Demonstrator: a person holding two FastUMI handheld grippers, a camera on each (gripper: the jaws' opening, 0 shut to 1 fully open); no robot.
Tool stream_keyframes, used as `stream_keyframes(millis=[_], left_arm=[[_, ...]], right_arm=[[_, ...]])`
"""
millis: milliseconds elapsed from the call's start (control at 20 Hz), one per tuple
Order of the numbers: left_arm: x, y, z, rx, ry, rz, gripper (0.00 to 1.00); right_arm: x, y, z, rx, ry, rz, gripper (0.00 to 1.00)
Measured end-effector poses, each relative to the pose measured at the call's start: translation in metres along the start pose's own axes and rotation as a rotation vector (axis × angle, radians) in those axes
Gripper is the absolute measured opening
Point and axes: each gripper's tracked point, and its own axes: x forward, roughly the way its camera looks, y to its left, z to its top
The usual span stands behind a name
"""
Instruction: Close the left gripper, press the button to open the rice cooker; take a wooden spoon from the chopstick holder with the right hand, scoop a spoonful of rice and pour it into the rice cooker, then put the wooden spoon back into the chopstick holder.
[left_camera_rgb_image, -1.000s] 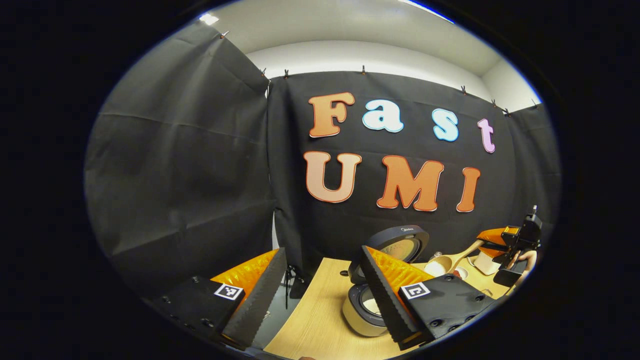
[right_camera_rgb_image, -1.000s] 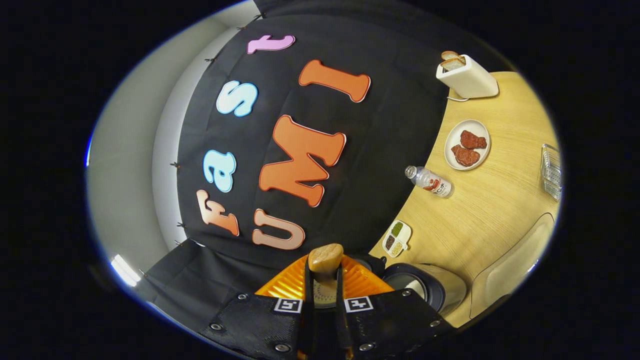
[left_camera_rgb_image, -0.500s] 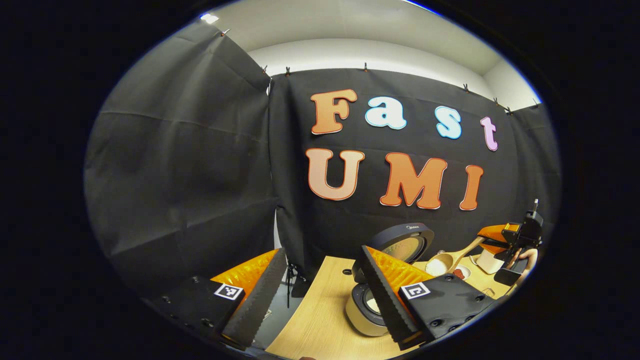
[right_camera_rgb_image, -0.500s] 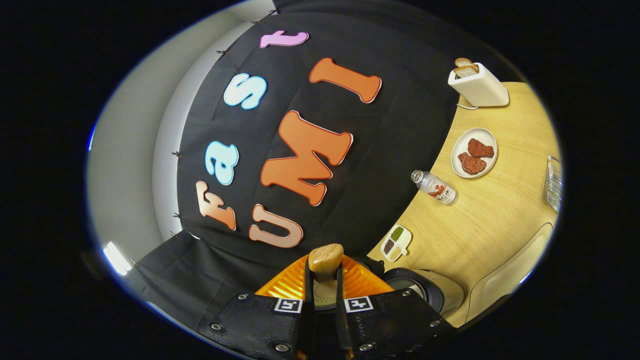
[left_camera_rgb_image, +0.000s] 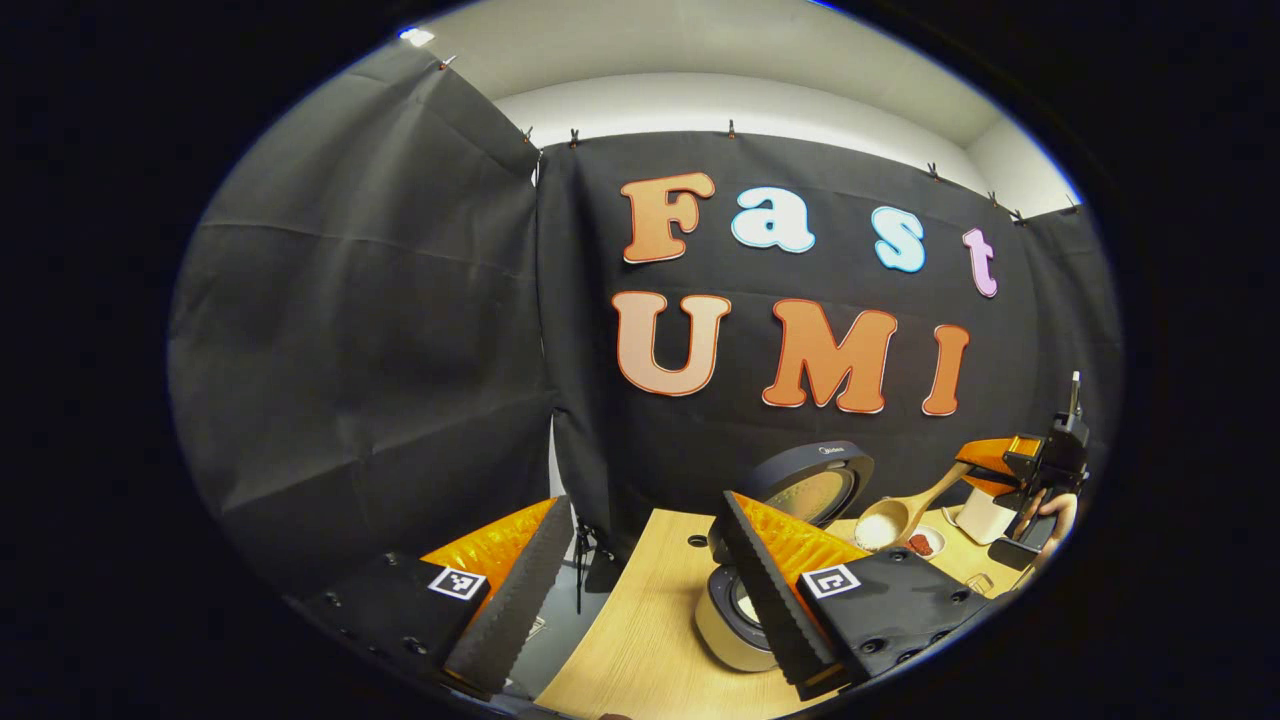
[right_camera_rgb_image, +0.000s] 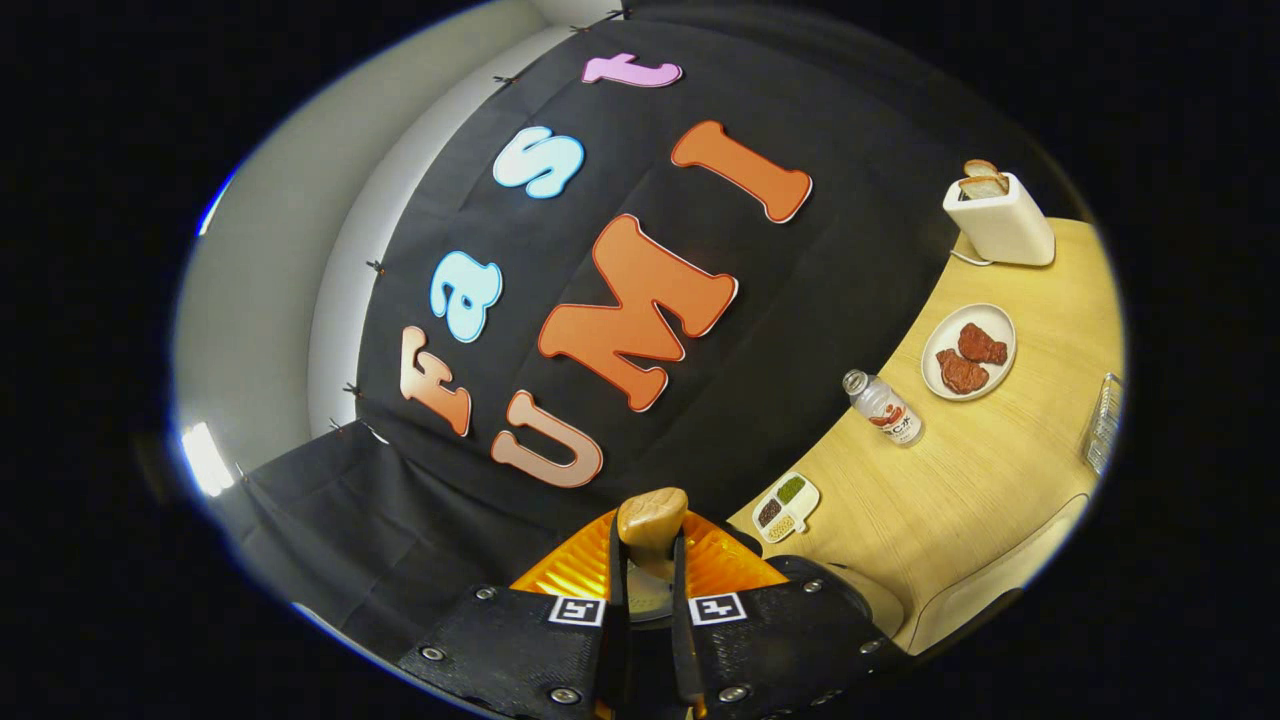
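Left gripper view: we see our right gripper (left_camera_rgb_image: 985, 478) clamped on the spoon (left_camera_rgb_image: 897, 514) handle, bowl of rice level so nothing spills, just beside the open cooker (left_camera_rgb_image: 775, 560). Left gripper (left_camera_rgb_image: 640, 590) spread wide, empty, parked clear of the pour path.

- In the right gripper view, the toaster (right_camera_rgb_image: 1000, 225) is standing at the far end of the worktop (right_camera_rgb_image: 960, 480), against the booth wall.
- The plate (right_camera_rgb_image: 940, 345) is lying before the toaster.
- The bottle (right_camera_rgb_image: 885, 408) is lying just beside the plate.
- The compartment dish (right_camera_rgb_image: 787, 506) is sitting nearer, by the wall.
- In the left gripper view, the rice cooker (left_camera_rgb_image: 720, 625) is standing on the worktop, lid (left_camera_rgb_image: 815, 480) raised behind it.
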Motion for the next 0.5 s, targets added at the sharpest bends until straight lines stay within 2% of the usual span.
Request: stream_keyframes(millis=[100,500], left_arm=[[0.000,-0.001,0.001,0.001,-0.002,-0.002,0.96],[0.002,0.000,0.000,0.001,0.003,0.001,1.00]], right_arm=[[0.001,0.004,-0.001,-0.028,-0.001,0.003,0.16],[0.004,0.015,-0.007,-0.128,-0.002,0.027,0.16]])
